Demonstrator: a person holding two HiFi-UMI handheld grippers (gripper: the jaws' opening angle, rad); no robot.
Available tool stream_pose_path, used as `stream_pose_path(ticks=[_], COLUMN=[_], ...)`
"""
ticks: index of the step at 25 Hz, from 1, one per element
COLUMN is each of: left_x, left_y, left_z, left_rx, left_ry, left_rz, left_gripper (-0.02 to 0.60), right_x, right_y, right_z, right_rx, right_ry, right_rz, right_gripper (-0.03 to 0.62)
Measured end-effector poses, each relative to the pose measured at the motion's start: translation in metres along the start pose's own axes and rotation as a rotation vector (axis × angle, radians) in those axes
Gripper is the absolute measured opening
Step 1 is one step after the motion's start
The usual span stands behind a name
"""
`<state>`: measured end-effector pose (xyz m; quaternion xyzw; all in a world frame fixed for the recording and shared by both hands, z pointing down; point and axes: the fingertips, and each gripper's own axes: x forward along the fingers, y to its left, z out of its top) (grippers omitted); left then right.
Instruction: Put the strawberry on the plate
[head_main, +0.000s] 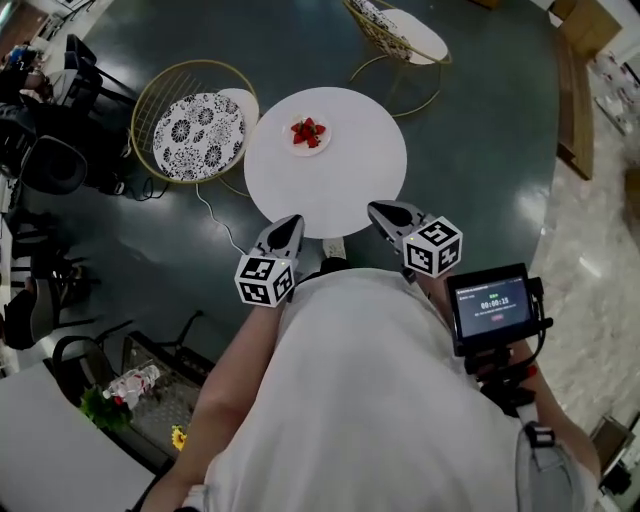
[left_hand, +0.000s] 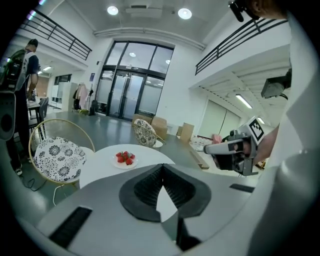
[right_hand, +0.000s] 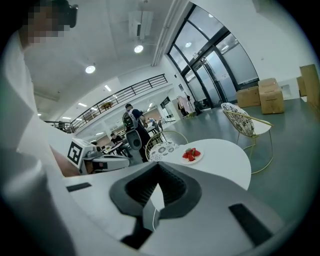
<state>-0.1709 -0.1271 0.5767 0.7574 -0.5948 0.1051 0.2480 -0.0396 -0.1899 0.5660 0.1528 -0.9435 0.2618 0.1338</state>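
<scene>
One big open hall fills the gripper views, with tall glass doors (left_hand: 130, 85) at the back and a railed balcony (left_hand: 235, 42) above. Underfoot, the dark, smooth floor (head_main: 480, 150) has a slight sheen. At its middle sits a round white table (head_main: 350, 185) with a plain matte top. Beside it stand two gold wire chairs: one (head_main: 197, 135) carries a round cushion with a black-and-white flower print and almost touches the table's left edge, while the other (head_main: 400, 35) stands off beyond the far side. Toward the table's far side lies a small white plate (head_main: 322, 143), and the red strawberries (head_main: 308, 130) are heaped on it. At the near edge, the left gripper (head_main: 291, 221) and the right gripper (head_main: 377, 209) hover apart. Each has its ribbed black pads pressed together on nothing.
</scene>
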Motion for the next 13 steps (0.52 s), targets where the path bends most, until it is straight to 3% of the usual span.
stream_pose_path(ticks=[6,13], left_x=[0.000,0.038], left_y=[0.006,0.041], left_z=[-0.009,-0.019], left_rx=[-0.024,-0.006], left_ry=[0.013,0.031], left_rz=[0.031,0.034], left_gripper=[0.008,0.008], right_x=[0.007,0.052], right_y=[0.003,-0.030], right_z=[-0.002,-0.010], right_rx=[0.000,0.009], right_ry=[0.013,0.018], right_rz=[0.034,0.043], right_gripper=[0.006,0.006])
